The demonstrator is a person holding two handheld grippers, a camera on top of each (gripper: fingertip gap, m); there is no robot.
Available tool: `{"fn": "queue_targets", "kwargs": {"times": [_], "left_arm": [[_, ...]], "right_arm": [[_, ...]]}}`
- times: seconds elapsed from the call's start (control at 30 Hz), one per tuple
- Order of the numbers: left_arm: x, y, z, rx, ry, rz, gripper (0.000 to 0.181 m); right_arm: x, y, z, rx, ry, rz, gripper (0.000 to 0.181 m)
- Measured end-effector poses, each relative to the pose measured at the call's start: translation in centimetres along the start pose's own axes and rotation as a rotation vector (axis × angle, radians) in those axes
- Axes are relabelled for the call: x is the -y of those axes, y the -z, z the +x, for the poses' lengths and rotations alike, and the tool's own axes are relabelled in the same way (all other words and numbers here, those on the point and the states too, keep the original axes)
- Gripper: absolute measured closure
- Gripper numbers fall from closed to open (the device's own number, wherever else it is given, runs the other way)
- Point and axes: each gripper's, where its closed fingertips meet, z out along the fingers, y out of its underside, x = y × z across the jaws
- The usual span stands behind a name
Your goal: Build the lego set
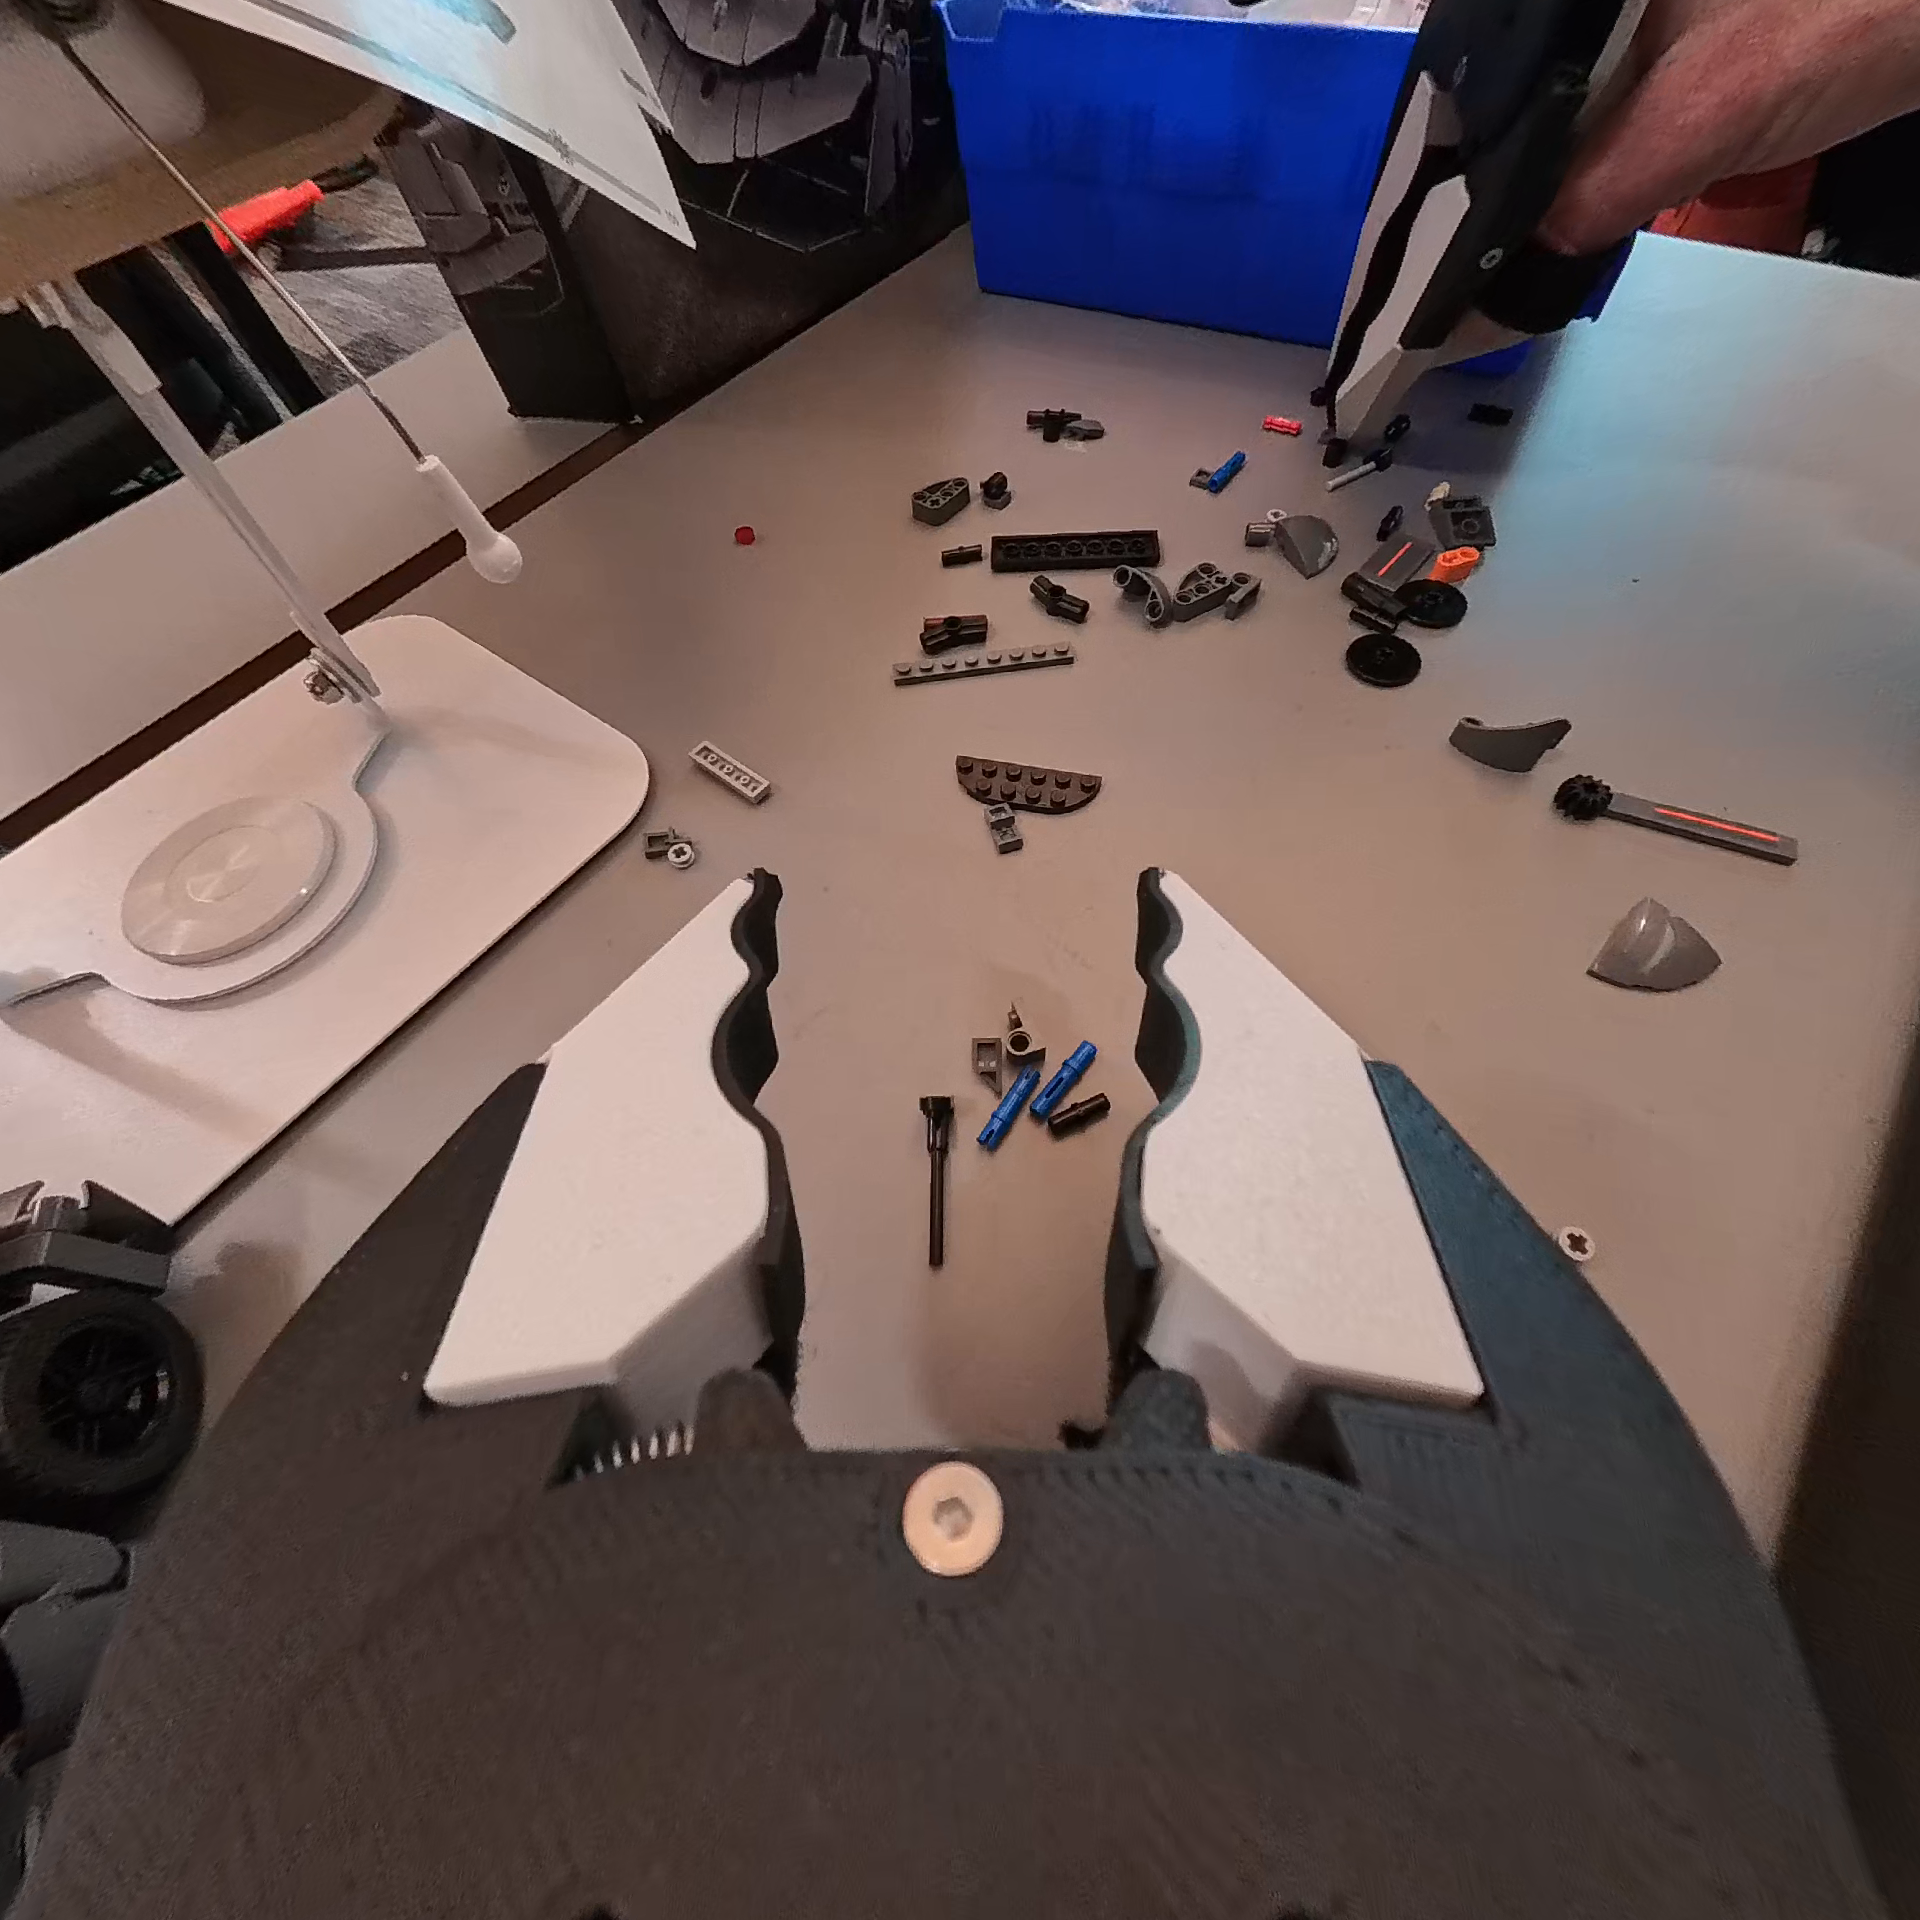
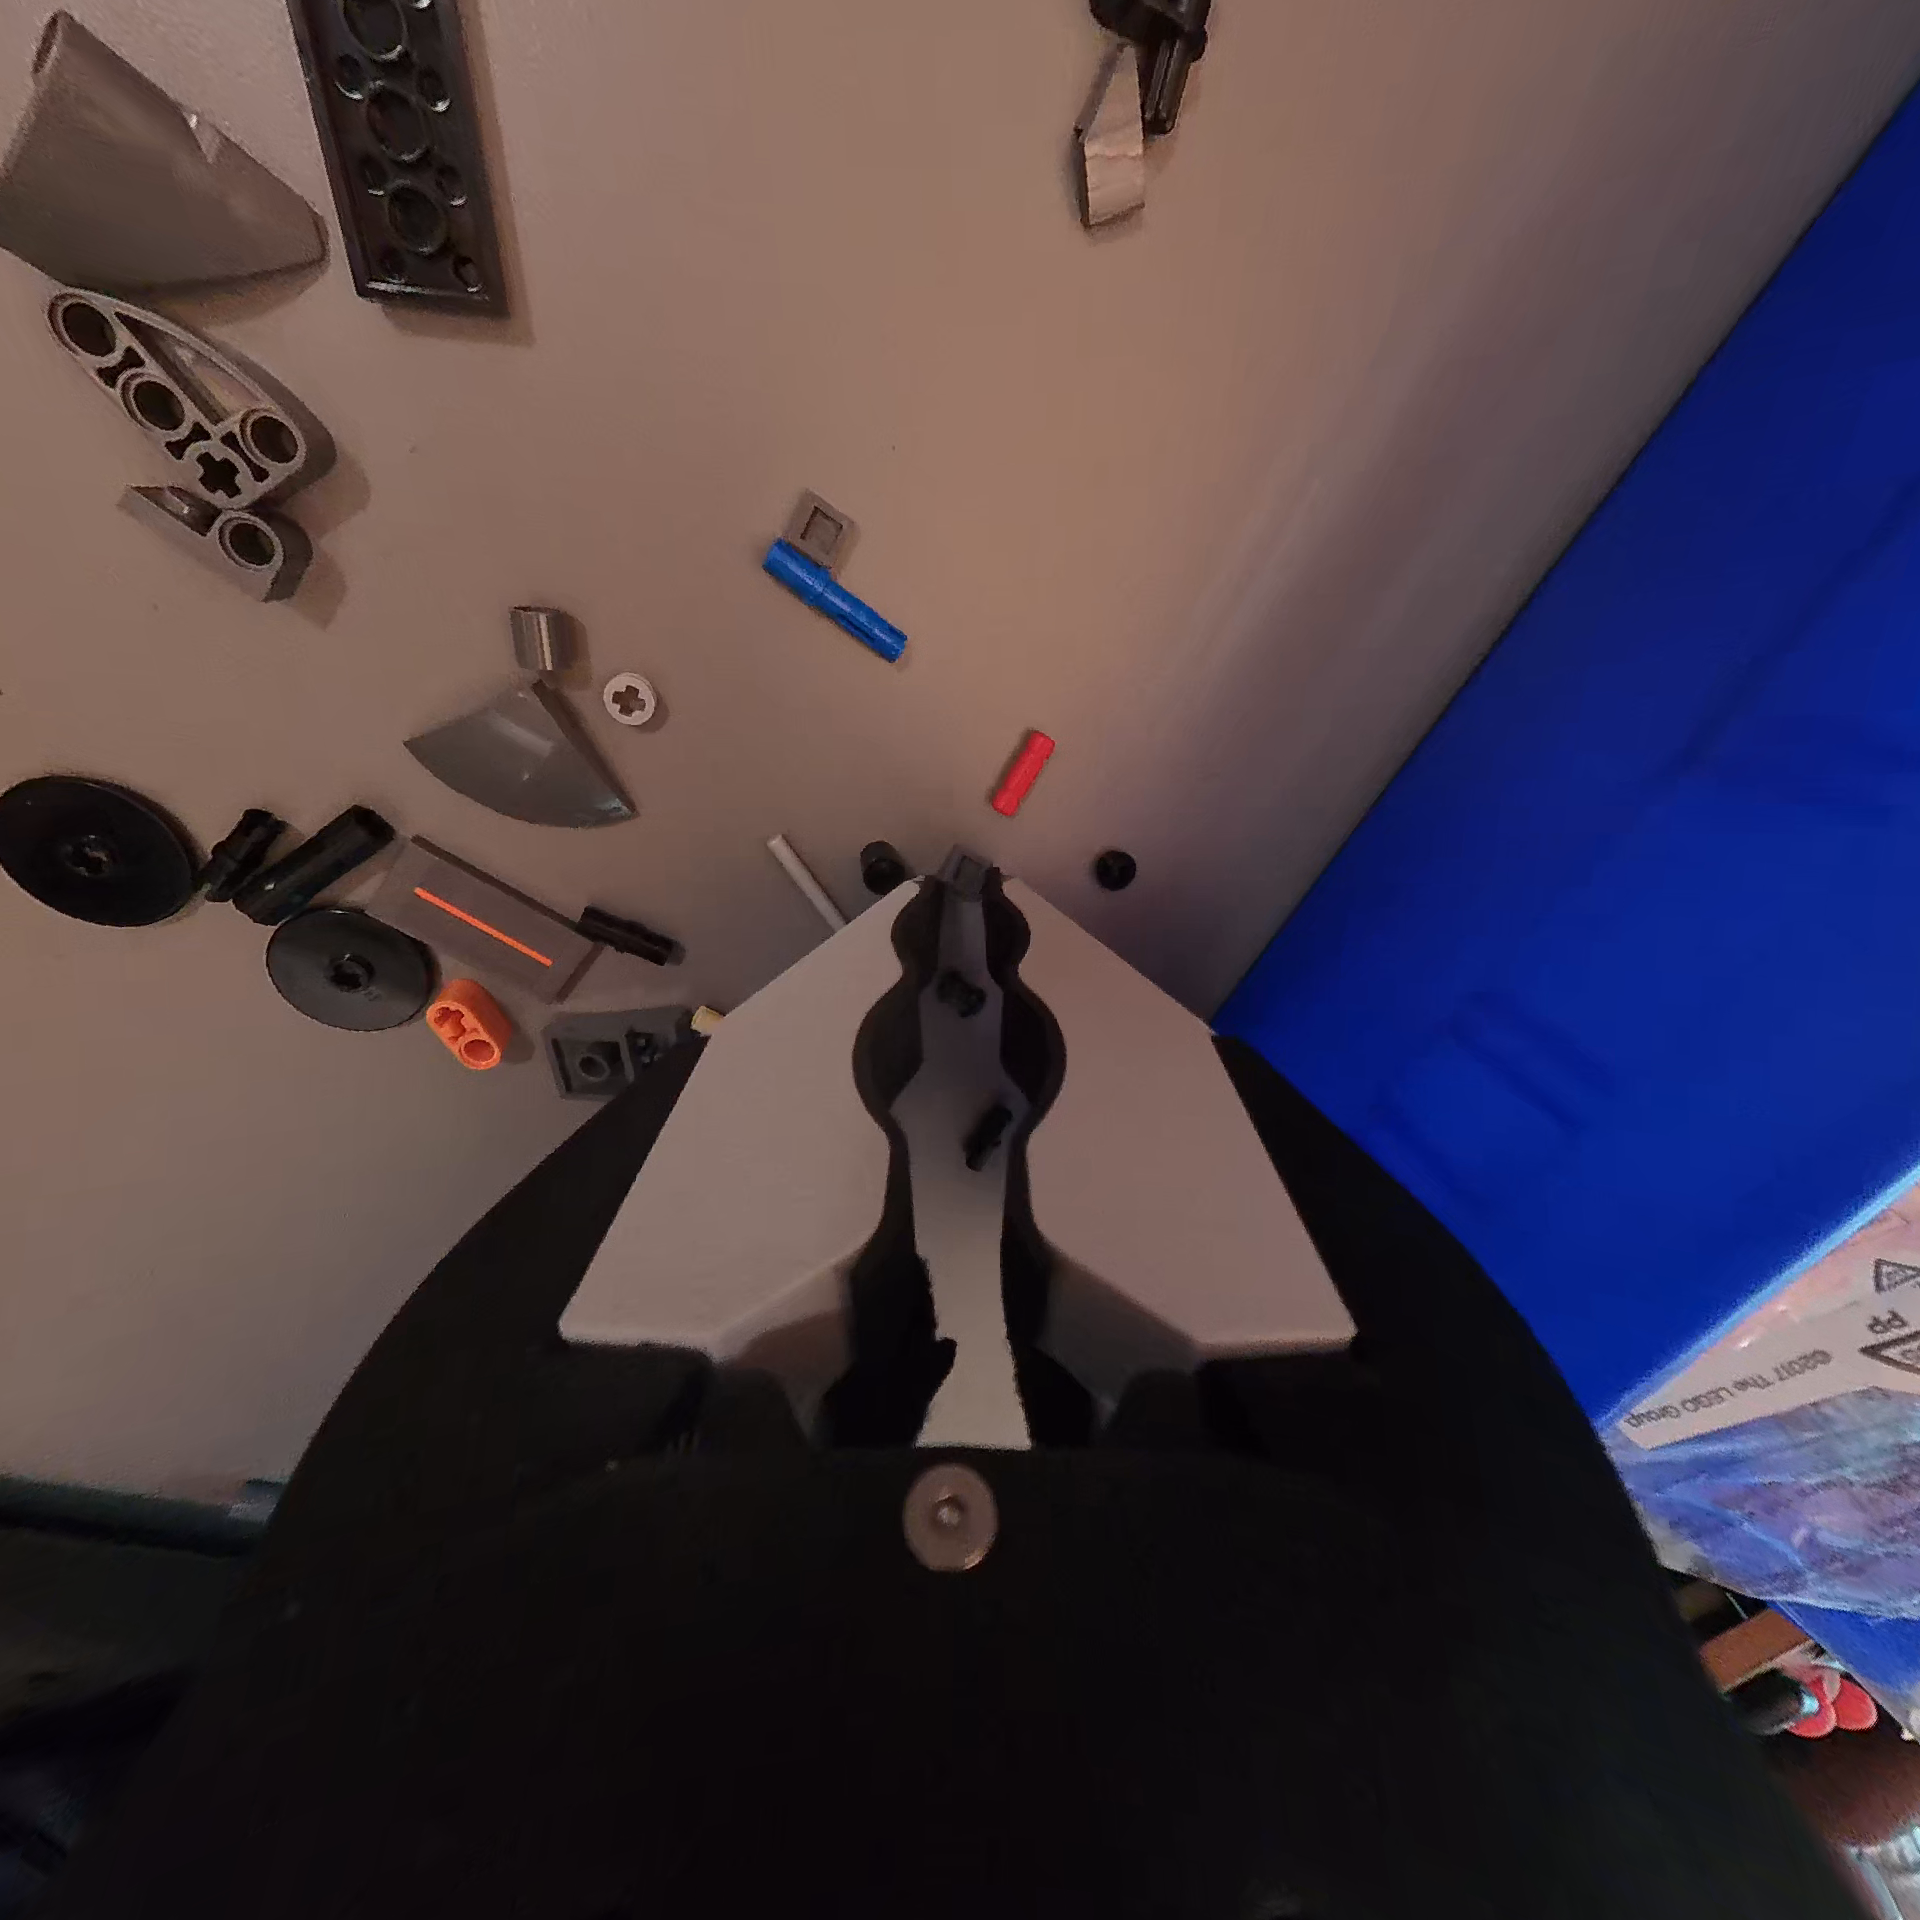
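Note:
Loose Lego pieces lie scattered on the grey table (image 1: 1299,1039). My left gripper (image 1: 956,888) is open and empty, low over the table. Two blue pins (image 1: 1034,1101), a black axle (image 1: 935,1179) and small grey bits lie on the table between its fingers. My right gripper (image 2: 961,896) is shut on a small grey piece (image 2: 968,871) at its very tips, down at the table beside the blue bin (image 2: 1662,831). It also shows in the left wrist view (image 1: 1338,442), held by a hand at the far right. A red pin (image 2: 1022,771) and a blue pin (image 2: 836,601) lie just ahead of it.
A white stand base (image 1: 436,790) with an instruction booklet (image 1: 468,73) above it is on the left. A part-built wheeled model (image 1: 94,1382) sits at the near left. A black holed plate (image 1: 1075,549), a long grey plate (image 1: 982,665) and a grey curved shell (image 1: 1652,945) lie mid-table. Tip to tip, the grippers are about 30 cm apart.

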Motion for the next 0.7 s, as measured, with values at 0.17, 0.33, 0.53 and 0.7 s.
{"fn": "queue_targets", "kwargs": {"times": [0.17,0.33,0.53,0.7], "left_arm": [[-0.1,-0.1,0.0,-0.002,-0.002,-0.004,0.114],[-0.2,-0.2,0.0,-0.004,-0.001,-0.008,0.114],[-0.3,-0.2,0.0,-0.006,-0.002,-0.012,0.114],[-0.4,-0.4,0.1,-0.010,-0.003,-0.018,0.114]], "right_arm": [[0.2,0.0,-0.1,0.000,0.006,0.009,0.175],[0.7,0.5,-0.5,0.005,0.025,0.036,0.181],[0.9,1.0,-0.4,0.003,0.019,0.063,0.181],[0.9,1.5,-0.1,-0.008,0.001,0.081,0.181]]}}
